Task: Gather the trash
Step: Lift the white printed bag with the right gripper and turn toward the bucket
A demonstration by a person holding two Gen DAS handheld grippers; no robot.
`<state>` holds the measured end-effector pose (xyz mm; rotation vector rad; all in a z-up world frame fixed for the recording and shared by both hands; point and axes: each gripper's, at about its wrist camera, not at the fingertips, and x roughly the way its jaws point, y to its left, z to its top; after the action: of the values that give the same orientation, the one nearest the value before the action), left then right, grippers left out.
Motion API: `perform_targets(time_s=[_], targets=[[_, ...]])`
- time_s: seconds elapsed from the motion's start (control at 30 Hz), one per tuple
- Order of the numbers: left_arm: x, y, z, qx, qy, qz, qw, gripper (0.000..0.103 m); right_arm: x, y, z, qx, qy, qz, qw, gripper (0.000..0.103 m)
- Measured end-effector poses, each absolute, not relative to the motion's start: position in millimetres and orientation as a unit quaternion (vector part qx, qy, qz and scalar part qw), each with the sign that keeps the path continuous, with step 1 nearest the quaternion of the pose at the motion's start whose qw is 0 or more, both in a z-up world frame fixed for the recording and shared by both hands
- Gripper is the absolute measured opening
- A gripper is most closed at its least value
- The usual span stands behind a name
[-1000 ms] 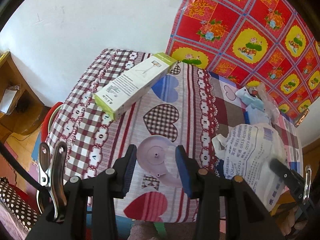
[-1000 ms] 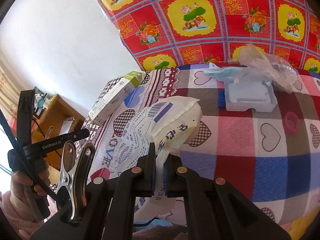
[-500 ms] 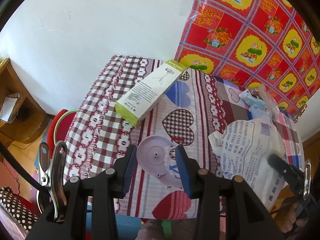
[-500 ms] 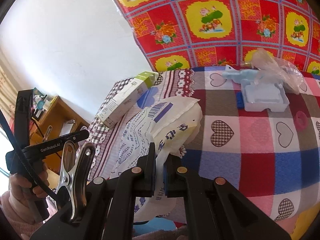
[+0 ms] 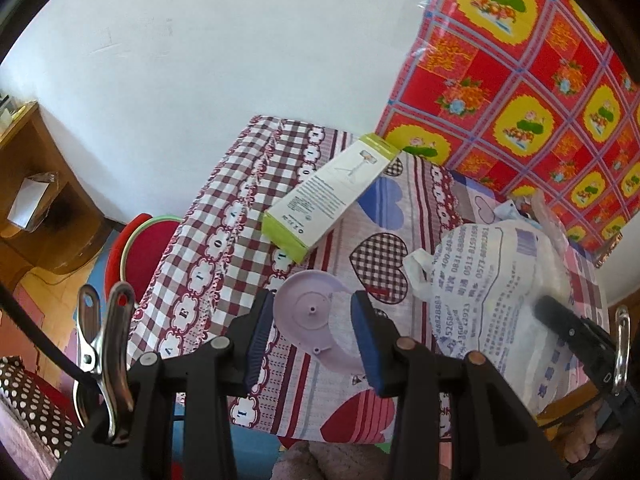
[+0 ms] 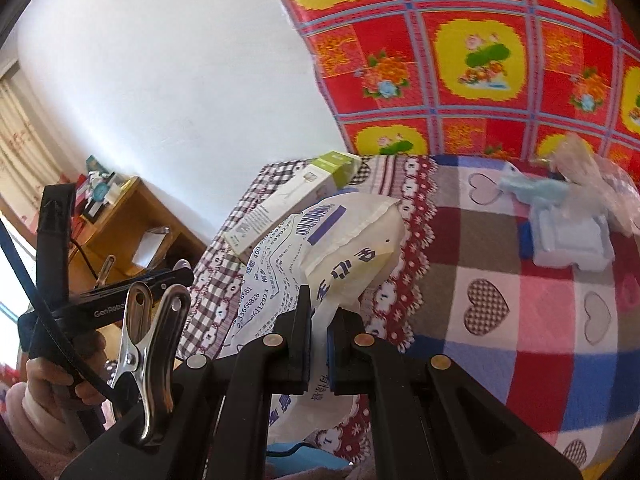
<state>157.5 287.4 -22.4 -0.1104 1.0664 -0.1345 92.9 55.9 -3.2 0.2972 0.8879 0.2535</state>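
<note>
Thin white plastic bag [image 6: 320, 256], limp and slippery; our right gripper [image 6: 318, 338] fingers pinch its rim. Left gripper [image 5: 310, 340] grasps lilac disc [image 5: 316, 316].

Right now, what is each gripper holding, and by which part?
The right gripper pinches the white plastic bag by its bunched lower edge. The left gripper holds the lilac plastic disc by its opposite rims.

Each gripper, the left gripper [image 5: 313, 342] and the right gripper [image 6: 319, 338], is built of black plastic arms joined by brass-coloured rivets, with blue pads [image 5: 365, 338] lining the fingers. A steel spring clip [image 5: 106, 354] and a black cable [image 5: 38, 340] are fitted at the left side. A fluffy pink sleeve [image 6: 24, 420] is worn
</note>
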Motion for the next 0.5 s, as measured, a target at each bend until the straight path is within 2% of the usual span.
perform_targets(time_s=[0.5], targets=[[178, 298, -17, -0.086, 0.502, -0.006, 0.861, 0.042, 136, 64, 3, 0.118, 0.425, 0.188, 0.877, 0.007]])
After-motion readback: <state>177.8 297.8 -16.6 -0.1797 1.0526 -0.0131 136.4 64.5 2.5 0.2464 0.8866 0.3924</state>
